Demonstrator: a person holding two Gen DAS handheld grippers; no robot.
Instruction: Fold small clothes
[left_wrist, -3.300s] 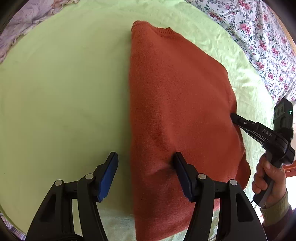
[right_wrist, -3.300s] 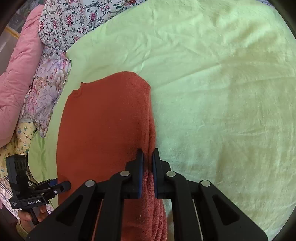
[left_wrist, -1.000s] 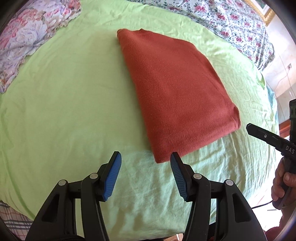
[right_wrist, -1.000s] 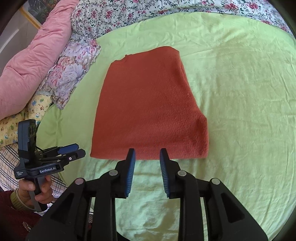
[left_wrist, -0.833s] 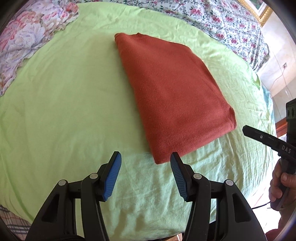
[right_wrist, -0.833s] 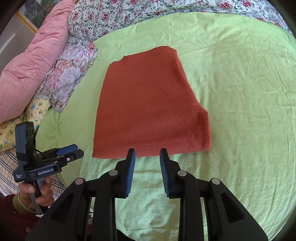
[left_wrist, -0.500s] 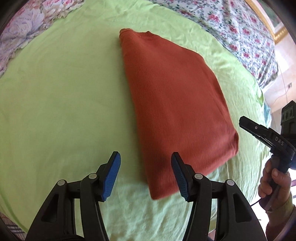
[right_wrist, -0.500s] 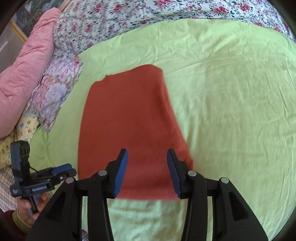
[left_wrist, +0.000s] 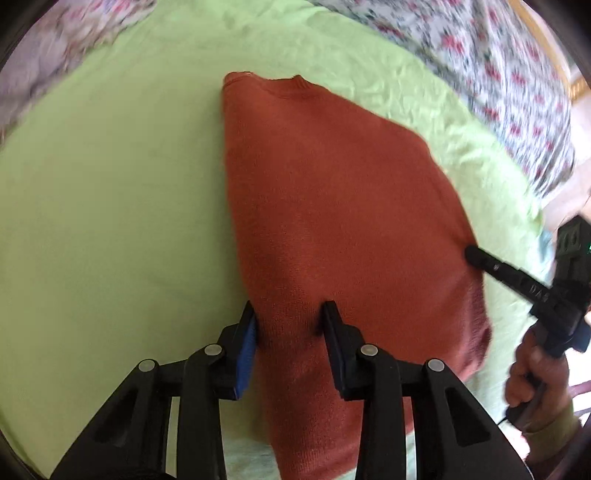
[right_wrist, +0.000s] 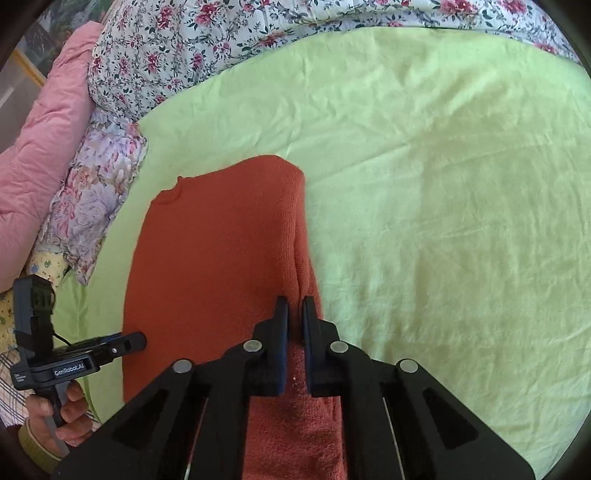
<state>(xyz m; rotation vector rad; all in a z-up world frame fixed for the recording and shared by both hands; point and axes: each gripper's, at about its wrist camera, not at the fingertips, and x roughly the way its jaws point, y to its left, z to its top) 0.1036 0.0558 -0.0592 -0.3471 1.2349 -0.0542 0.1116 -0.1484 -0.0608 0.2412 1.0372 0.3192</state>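
The near end of the folded rust-orange knitted sweater (left_wrist: 332, 221) is hidden in both views: it runs under the black gripper bodies and off the bottom edge of each frame. The left wrist view is blurred toward its upper corners, so the flowered bedding (left_wrist: 517, 85) there is hard to make out.

The sweater lies flat on a pale green sheet (left_wrist: 92, 203) in the middle of each frame. Its long axis runs from the bottom of the frame up to the ribbed neckline, which points to the upper centre in the left wrist view and sits at the upper left of the garment in the right wrist view.

The left gripper (left_wrist: 290, 332) straddles the sweater's left folded edge at lower centre; its jaws are closing, and the blue pads already press into the knit between them. The right gripper (right_wrist: 294, 325) is clamped tight on a pinched ridge of the sweater's right edge.

In the right wrist view a pink quilted cover (right_wrist: 40, 140) and a flowered pillow (right_wrist: 92, 206) fill the upper left. A hand (right_wrist: 51, 417) holding the other gripper shows at lower left.
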